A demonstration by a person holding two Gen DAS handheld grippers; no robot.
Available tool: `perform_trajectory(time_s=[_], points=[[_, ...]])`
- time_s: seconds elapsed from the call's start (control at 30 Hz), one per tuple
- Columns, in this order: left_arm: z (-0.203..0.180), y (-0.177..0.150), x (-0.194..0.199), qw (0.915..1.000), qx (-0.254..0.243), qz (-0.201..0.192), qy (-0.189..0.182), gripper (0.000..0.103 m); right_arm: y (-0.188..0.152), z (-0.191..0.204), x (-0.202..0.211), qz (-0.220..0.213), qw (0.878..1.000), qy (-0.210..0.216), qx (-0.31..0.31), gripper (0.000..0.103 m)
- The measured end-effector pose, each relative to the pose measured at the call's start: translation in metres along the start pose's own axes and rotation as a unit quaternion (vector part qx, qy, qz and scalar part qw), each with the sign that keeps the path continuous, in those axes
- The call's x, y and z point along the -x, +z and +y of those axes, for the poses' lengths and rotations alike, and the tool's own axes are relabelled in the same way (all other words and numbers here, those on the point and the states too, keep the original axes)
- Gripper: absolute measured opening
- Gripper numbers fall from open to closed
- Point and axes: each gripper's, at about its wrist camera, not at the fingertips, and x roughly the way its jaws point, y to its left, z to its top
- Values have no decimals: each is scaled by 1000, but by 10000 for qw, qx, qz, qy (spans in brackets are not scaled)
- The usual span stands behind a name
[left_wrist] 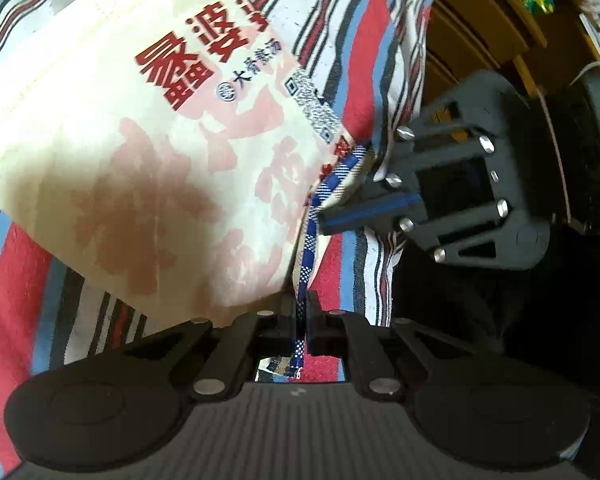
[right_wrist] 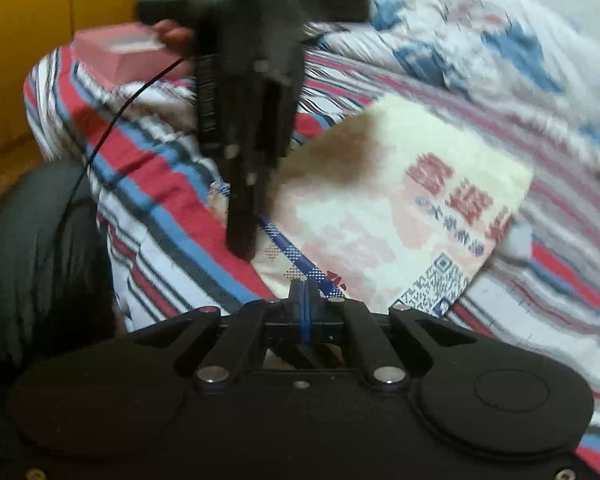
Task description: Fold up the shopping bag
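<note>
The cream shopping bag (left_wrist: 148, 152) with red characters and a QR code is lifted above the striped bedsheet (left_wrist: 28, 264). Its edge is trimmed in blue checked tape (left_wrist: 306, 248). My left gripper (left_wrist: 300, 304) is shut on that trimmed edge. My right gripper (left_wrist: 328, 216) is shut on the same edge a little farther along, near the QR corner. In the right wrist view the bag (right_wrist: 396, 208) hangs ahead, my right gripper (right_wrist: 305, 288) is shut on its blue trim (right_wrist: 296, 256), and the left gripper (right_wrist: 242, 236) points down onto the edge.
The striped sheet (right_wrist: 160, 184) covers a bed with a rumpled blue and white quilt (right_wrist: 500, 40) behind. A pink box (right_wrist: 120, 52) sits at the far left. Yellow wooden furniture (left_wrist: 480, 32) stands beside the bed. A dark bundle (right_wrist: 32, 248) lies at the left.
</note>
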Motion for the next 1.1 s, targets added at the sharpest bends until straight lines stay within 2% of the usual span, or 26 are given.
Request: perform_trajectory(time_s=[0.1, 0.2, 0.3, 0.37, 0.47, 0.57, 0.6, 0.73, 0.83, 0.9, 0.93, 0.97, 1.03, 1.1], points=[[-13, 4, 3, 9993, -276, 9, 248, 5, 3, -18, -6, 137, 9977, 308, -594, 0], [-38, 4, 17, 9940, -680, -242, 825, 6, 1, -28, -12, 204, 9945, 525, -887, 0], [-66, -1, 34, 9778, -1301, -642, 1510, 6, 0, -37, -15, 237, 9910, 707, -1112, 0], [-87, -4, 33, 9645, -1814, -736, 1772, 6, 0, -41, -17, 258, 9888, 809, -1224, 0], [-109, -5, 12, 9493, -2416, -475, 1957, 6, -1, -49, -20, 307, 9844, 985, -1428, 0], [-114, -12, -5, 9337, -2621, -157, 2433, 6, -2, -57, -22, 351, 9782, 1196, -1662, 0], [-110, -13, -5, 9323, -2608, -129, 2503, 6, -3, -59, -24, 361, 9767, 1250, -1709, 0], [-93, -11, -11, 9388, -2377, -23, 2494, 5, -5, -57, -24, 282, 9780, 1297, -1611, 0], [-86, -10, -16, 9432, -2280, 18, 2415, 6, -5, -35, -16, 18, 9918, 1032, -758, 0], [-79, -9, -12, 9505, -2137, -30, 2257, 6, -8, -6, -5, -222, 9981, 497, 273, 12], [-74, -8, -10, 9545, -2054, -68, 2163, 6, -11, 10, 1, -342, 9959, 187, 819, 26], [-69, -8, -7, 9588, -1958, -117, 2054, 6, -14, 26, 6, -420, 9897, -112, 1361, 33], [-58, -8, -3, 9676, -1743, -213, 1817, 6, -23, 54, 7, -407, 9678, -660, 2396, 34], [-48, -7, 0, 9734, -1591, -286, 1627, 6, -30, 68, -1, -235, 9457, -1083, 3057, 32]])
